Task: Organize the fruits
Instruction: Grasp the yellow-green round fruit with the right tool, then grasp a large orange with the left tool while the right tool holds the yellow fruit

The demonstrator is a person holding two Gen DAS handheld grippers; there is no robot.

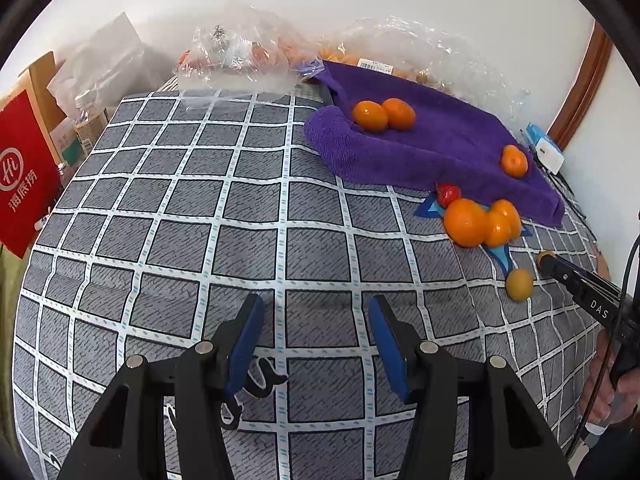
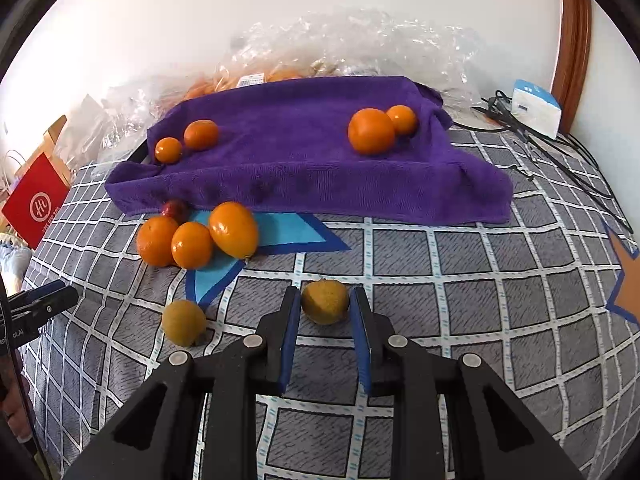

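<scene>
My right gripper (image 2: 325, 295) is shut on a small yellow-brown fruit (image 2: 325, 304), its blue pads pressed against both sides just above the checked bedcover. A second yellow-brown fruit (image 2: 183, 322) lies to its left. Three oranges (image 2: 192, 245) and a red fruit (image 2: 175, 209) cluster on a blue star patch in front of the purple towel (image 2: 288, 148). The towel carries two oranges at its left (image 2: 200, 134) and two at its right (image 2: 371, 131). My left gripper (image 1: 316, 314) hangs open over bare bedcover, nothing between its fingers. The right gripper (image 1: 547, 259) shows at the far right of the left wrist view.
Clear plastic bags (image 2: 344, 46) holding more oranges lie behind the towel against the wall. A white-and-blue box (image 2: 536, 108) with black cables sits at the back right. A red paper bag (image 1: 24, 176) and bottles (image 1: 90, 120) stand at the left edge of the bed.
</scene>
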